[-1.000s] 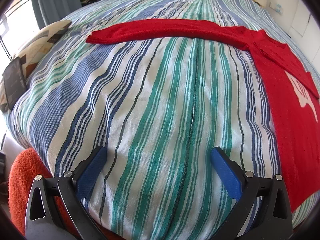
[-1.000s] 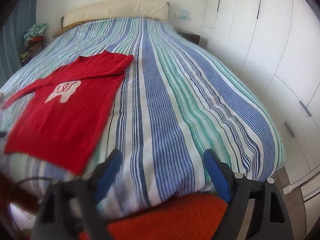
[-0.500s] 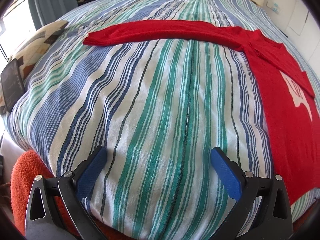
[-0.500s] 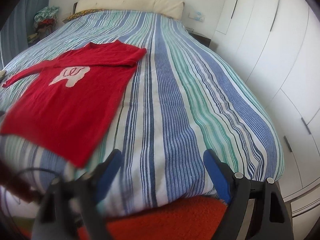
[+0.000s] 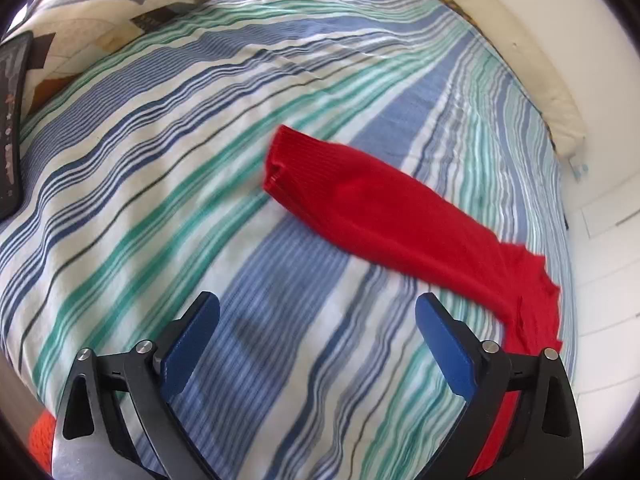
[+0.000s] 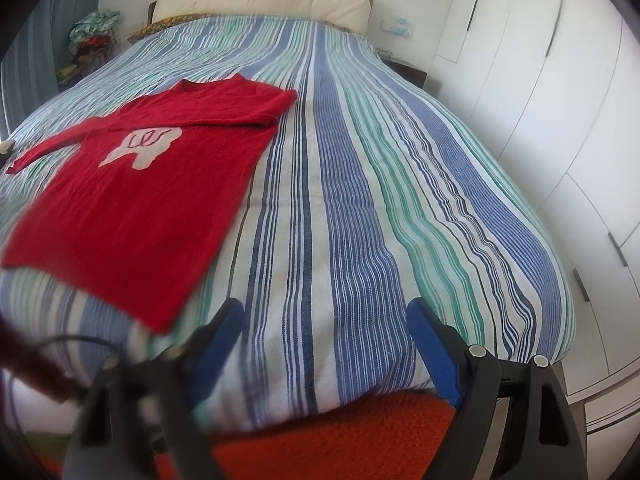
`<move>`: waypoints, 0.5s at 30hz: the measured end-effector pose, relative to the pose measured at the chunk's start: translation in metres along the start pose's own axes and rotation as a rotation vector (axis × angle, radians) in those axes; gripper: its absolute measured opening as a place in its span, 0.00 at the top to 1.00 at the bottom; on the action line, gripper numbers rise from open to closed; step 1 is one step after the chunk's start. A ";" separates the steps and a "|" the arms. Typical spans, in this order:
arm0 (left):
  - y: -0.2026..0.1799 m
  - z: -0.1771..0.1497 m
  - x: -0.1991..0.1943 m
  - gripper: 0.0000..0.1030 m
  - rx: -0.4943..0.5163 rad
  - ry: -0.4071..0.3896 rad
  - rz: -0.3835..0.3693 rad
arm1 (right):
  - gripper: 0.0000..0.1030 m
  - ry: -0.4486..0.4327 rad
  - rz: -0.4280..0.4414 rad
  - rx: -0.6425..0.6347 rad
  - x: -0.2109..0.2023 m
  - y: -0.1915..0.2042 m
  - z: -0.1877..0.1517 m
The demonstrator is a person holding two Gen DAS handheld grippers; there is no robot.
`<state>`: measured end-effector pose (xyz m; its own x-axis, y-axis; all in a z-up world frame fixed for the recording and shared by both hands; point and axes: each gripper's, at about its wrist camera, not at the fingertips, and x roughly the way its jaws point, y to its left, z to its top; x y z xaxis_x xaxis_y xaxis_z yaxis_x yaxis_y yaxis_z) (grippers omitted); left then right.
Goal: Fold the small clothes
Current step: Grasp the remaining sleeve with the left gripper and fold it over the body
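A small red sweater (image 6: 152, 184) with a white motif lies flat on the striped bedspread (image 6: 360, 200), at the left in the right wrist view, one sleeve folded across its chest. Its other sleeve (image 5: 384, 208) stretches out in the left wrist view, cuff (image 5: 280, 160) pointing away. My left gripper (image 5: 318, 320) hovers over the bedspread just short of that sleeve; its jaws are closing, with only bare bedspread between them. My right gripper (image 6: 326, 328) stands open at the bed's foot, to the right of the sweater's hem.
A patterned pillow (image 5: 100, 12) and a dark tablet-like object (image 5: 10, 128) lie at the bed's left side. White wardrobe doors (image 6: 560, 100) run along the right. An orange rug (image 6: 340, 436) lies below the bed's foot. A cream headboard (image 6: 260, 0) stands at the far end.
The left gripper has swung over the bed and rolled, so the sleeve's cuff is now close ahead of its fingers. The right gripper has hardly moved.
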<state>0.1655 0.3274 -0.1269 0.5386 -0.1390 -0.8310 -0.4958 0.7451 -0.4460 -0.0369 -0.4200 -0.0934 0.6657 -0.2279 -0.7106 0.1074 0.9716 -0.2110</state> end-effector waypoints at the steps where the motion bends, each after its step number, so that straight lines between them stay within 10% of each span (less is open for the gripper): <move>1: 0.007 0.012 0.009 0.23 -0.037 0.008 -0.002 | 0.19 0.001 -0.002 0.000 0.000 0.000 0.000; 6: 0.010 0.045 0.039 0.35 -0.101 -0.020 -0.001 | 0.19 0.017 -0.008 -0.011 0.004 0.002 0.001; 7: 0.007 0.048 0.042 0.49 -0.106 -0.030 -0.018 | 0.19 0.023 -0.011 -0.017 0.005 0.003 0.001; 8: 0.002 0.052 0.048 0.97 -0.109 -0.018 -0.027 | 0.19 0.029 -0.014 -0.025 0.006 0.005 0.002; 11: -0.035 0.060 0.044 0.98 -0.017 -0.027 0.059 | 0.19 0.038 -0.019 -0.051 0.008 0.010 0.002; 15: -0.146 0.060 0.003 0.98 0.233 -0.089 -0.014 | 0.19 0.024 -0.019 -0.077 0.007 0.015 0.003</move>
<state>0.2801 0.2571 -0.0447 0.6072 -0.1003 -0.7882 -0.3229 0.8752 -0.3602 -0.0286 -0.4067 -0.0998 0.6457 -0.2483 -0.7221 0.0616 0.9595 -0.2748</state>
